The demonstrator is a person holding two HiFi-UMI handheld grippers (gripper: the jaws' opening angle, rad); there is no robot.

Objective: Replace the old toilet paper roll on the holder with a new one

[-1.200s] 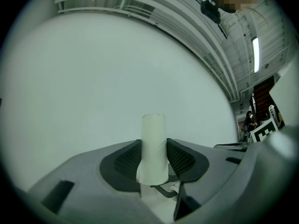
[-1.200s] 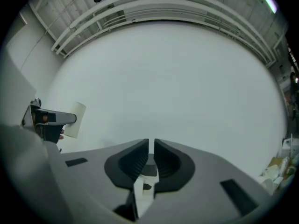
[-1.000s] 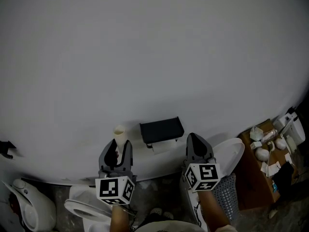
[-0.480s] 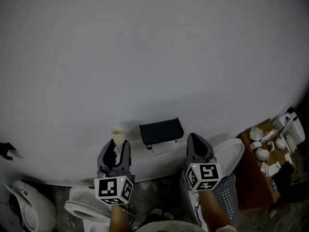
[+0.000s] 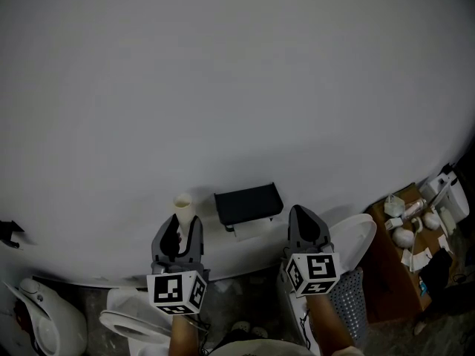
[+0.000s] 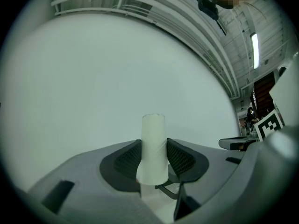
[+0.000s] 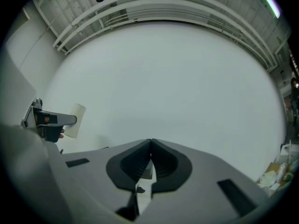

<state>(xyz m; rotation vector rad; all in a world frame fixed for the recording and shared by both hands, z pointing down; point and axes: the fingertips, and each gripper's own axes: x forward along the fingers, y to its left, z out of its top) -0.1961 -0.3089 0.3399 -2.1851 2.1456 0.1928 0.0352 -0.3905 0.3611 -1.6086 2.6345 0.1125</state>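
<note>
A black toilet paper holder [image 5: 249, 201] is fixed on the white wall, and a strip of white paper [image 5: 252, 226] shows under it. My left gripper [image 5: 181, 225] is just left of the holder, shut on a pale cardboard tube [image 5: 183, 206] that stands upright. In the left gripper view the tube [image 6: 154, 139] sits between the dark pads [image 6: 180, 158]. My right gripper [image 5: 300, 212] hangs just right of the holder, shut with nothing in it. The right gripper view shows its jaws [image 7: 150, 144] pressed together, with the tube [image 7: 74, 121] far left.
A white toilet with a raised lid [image 5: 355, 234] is at the lower right, next to a mesh basket [image 5: 346, 302]. A brown cabinet [image 5: 386, 273] with several small white items stands at the far right. More white toilet parts [image 5: 126, 319] lie at the lower left.
</note>
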